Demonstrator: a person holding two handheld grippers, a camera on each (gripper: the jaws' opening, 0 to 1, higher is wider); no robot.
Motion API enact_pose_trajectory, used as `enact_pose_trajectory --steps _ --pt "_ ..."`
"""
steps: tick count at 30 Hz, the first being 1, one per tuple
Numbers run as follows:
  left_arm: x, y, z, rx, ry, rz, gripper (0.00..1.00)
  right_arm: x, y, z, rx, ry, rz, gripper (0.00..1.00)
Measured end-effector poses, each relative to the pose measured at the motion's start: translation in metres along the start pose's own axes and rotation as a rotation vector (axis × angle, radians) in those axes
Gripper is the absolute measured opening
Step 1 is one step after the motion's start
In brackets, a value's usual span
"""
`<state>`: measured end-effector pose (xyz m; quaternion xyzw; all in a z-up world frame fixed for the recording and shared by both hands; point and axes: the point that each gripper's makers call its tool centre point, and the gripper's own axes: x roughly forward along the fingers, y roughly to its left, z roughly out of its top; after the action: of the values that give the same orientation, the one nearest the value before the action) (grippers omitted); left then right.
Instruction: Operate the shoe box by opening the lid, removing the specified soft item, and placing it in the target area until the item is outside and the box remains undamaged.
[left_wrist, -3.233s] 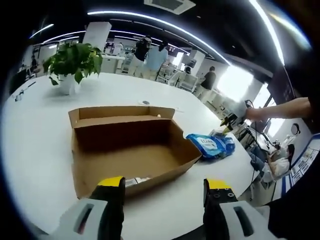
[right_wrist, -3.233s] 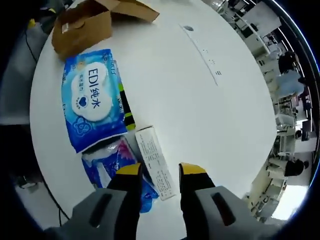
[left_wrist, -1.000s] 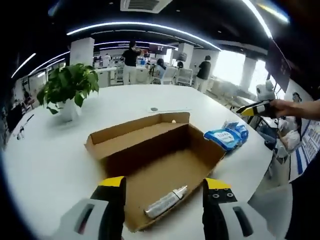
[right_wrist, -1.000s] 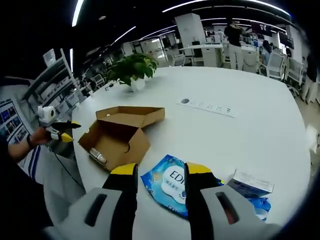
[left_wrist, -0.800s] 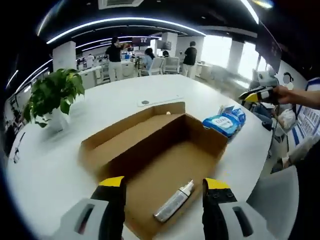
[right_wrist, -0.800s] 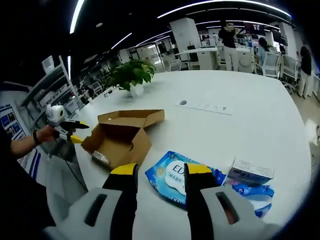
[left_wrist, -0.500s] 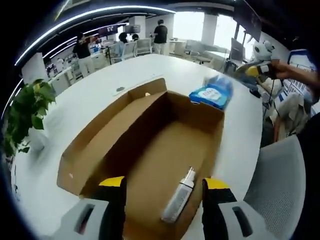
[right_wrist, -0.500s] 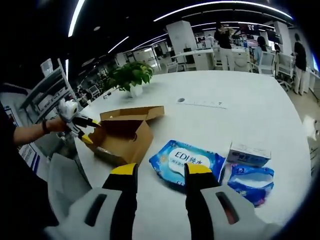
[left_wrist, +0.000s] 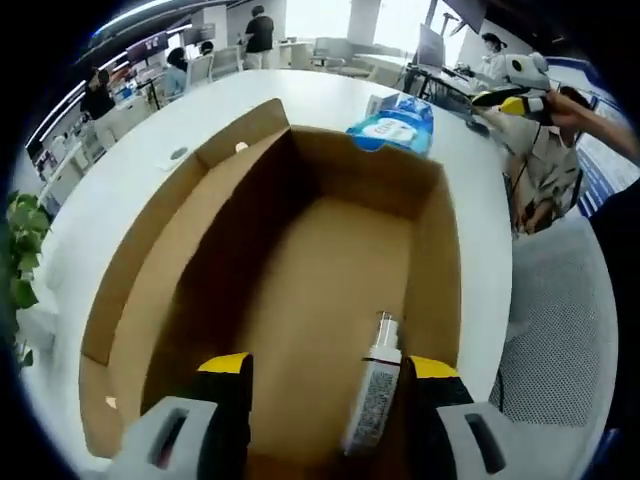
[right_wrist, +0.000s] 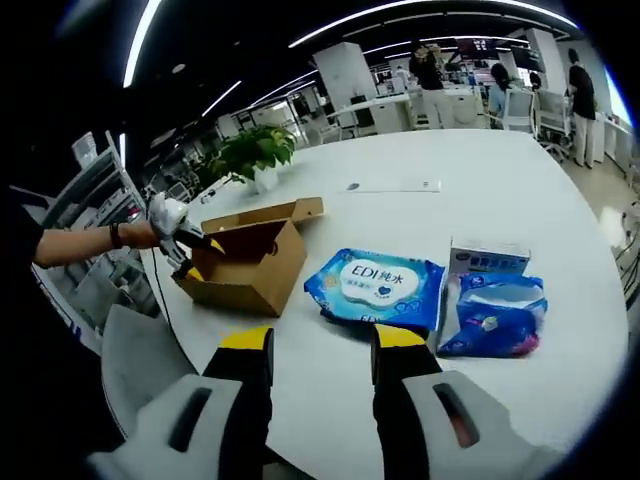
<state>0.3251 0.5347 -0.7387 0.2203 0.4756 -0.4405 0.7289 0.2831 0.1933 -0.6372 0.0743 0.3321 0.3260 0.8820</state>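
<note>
The left tongs (left_wrist: 325, 375) are hanging just over the open shoe box (left_wrist: 300, 250), jaws spread wide and holding nothing. The box's lid is folded back along its far long side. Lying inside the box, against the wall nearest the surface's edge and just ahead of the right-hand jaw, is a small tube-like bottle (left_wrist: 374, 395) with a narrow nozzle pointing away from the tongs. It is the one thing lying in the box, so it is probably what is to come out.

It looks light and likely squeezable — a plastic skin that may be slick and may dent if pinched hard. The best hold is probably across the middle of the body, jaws closing on its two long sides, not on the thin nozzle, which could slip or bend. As it is lying close to the cardboard wall, one jaw will need to slide in between bottle and wall without prying the wall outward; the card looks thin and creasable.

The right tongs (right_wrist: 321, 345) are also gaping open and empty, hovering well back from the things on the white surface (right_wrist: 480, 190). From there the box is sitting near the surface's edge with the left tongs (right_wrist: 190, 245) at its rim; beside it are lying a blue wipes pack (right_wrist: 375, 285), a second soft blue pack (right_wrist: 495, 315) and a small carton (right_wrist: 487, 258) — all outside the box.
</note>
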Motion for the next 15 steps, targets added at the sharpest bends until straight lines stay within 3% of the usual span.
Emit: enact_pose_trajectory --steps 7,11,15 --pt "0.010 -0.002 -0.004 0.053 0.044 -0.033 0.62 -0.004 0.003 -0.005 0.017 -0.017 -0.014 0.37" --pt "0.013 -0.001 -0.013 0.104 0.098 -0.027 0.62 -0.005 0.006 -0.007 0.025 -0.024 -0.018 0.37" --pt "0.016 -0.009 -0.011 0.113 0.101 -0.039 0.63 -0.004 0.010 -0.011 0.016 -0.019 -0.017 0.38"
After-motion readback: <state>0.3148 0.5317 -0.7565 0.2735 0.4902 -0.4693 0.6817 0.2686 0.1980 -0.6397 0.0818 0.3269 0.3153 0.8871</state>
